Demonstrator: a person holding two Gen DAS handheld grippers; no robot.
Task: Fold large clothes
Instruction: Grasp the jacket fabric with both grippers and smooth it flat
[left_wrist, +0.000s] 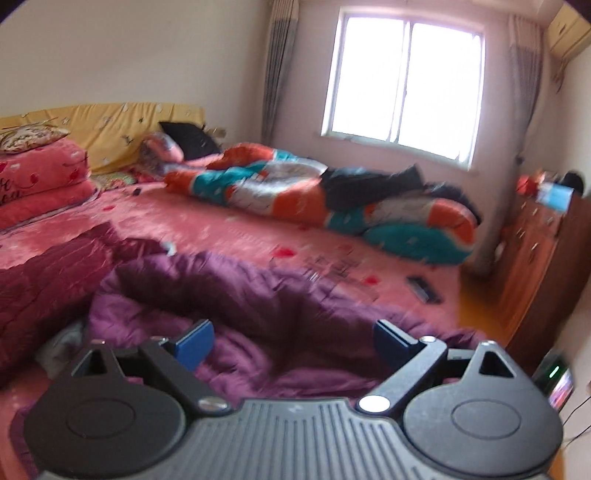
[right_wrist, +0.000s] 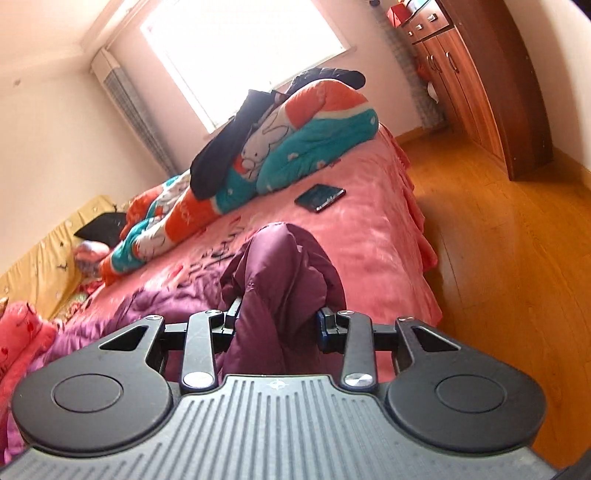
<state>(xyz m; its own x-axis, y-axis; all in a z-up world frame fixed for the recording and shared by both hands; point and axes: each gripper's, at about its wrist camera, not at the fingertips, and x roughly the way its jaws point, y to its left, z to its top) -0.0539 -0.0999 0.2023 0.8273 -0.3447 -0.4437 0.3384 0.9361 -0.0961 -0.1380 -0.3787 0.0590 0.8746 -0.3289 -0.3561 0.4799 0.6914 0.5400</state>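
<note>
A large purple padded garment (left_wrist: 236, 295) lies rumpled across the near part of the pink bed (left_wrist: 229, 221). My left gripper (left_wrist: 295, 341) hovers over it with its blue pads wide apart and nothing between them. In the right wrist view, my right gripper (right_wrist: 277, 321) is shut on a thick bunched fold of the purple garment (right_wrist: 280, 273), which bulges up between the two fingers and rises above the bed. The rest of the garment trails off to the left.
A rolled orange, teal and white quilt (left_wrist: 332, 195) with dark clothes on it lies along the far side of the bed. A dark phone (right_wrist: 319, 197) rests on the pink sheet. Pink folded bedding (left_wrist: 40, 181) sits at the left. A wooden cabinet (right_wrist: 476, 74) and wood floor lie to the right.
</note>
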